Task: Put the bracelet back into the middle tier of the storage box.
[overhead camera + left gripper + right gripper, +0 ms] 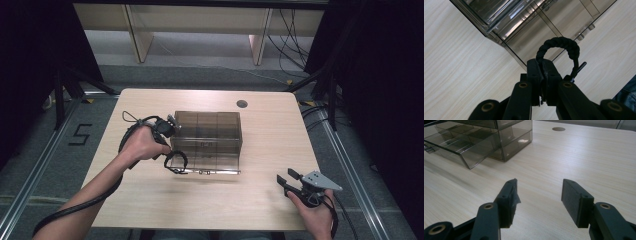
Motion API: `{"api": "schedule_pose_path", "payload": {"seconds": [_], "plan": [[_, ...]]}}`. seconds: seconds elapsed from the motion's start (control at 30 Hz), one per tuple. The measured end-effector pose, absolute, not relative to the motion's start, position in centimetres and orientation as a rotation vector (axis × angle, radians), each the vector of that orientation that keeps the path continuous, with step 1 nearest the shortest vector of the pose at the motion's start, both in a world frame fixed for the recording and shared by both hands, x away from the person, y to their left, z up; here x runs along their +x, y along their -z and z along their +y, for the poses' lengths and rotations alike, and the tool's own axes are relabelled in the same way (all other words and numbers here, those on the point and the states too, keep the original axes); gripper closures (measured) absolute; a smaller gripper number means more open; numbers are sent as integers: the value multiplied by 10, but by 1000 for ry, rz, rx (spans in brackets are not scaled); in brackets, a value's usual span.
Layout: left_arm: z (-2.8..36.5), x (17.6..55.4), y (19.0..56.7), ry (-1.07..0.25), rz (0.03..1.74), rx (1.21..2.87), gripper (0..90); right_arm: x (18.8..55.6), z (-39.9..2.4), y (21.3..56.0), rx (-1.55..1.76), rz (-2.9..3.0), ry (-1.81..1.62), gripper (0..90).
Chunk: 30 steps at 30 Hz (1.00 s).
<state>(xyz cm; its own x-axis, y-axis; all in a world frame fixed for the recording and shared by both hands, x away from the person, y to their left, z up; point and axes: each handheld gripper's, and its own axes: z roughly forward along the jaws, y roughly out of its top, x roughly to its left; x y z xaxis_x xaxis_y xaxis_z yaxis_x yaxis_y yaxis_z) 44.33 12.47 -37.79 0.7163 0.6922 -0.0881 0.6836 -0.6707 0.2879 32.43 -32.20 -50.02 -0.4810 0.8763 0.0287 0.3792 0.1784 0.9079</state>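
Left tongs (541, 82) are clamped on a black braided bracelet (560, 47), holding it above the tabletop (260, 195) just at the near-left corner of the smoky plastic drawer box (207, 131). The box's bottom drawer (210, 162) is pulled out toward the person. Right tongs (537, 195) sit spread apart and empty, well off to the near-right of the box. Looks like the placing step: bracelet going into the drawer. Next move likely calls for carrying it over the drawer's rim, then letting go.
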Motion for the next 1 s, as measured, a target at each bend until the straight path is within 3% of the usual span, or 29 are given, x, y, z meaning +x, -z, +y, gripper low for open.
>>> {"api": "schedule_pose_path", "payload": {"seconds": [1.0], "plan": [[120, 456, 394, -36, 1131, 2546, 850, 325, -321, 502, 1184, 1962, -1263, 470]]}}
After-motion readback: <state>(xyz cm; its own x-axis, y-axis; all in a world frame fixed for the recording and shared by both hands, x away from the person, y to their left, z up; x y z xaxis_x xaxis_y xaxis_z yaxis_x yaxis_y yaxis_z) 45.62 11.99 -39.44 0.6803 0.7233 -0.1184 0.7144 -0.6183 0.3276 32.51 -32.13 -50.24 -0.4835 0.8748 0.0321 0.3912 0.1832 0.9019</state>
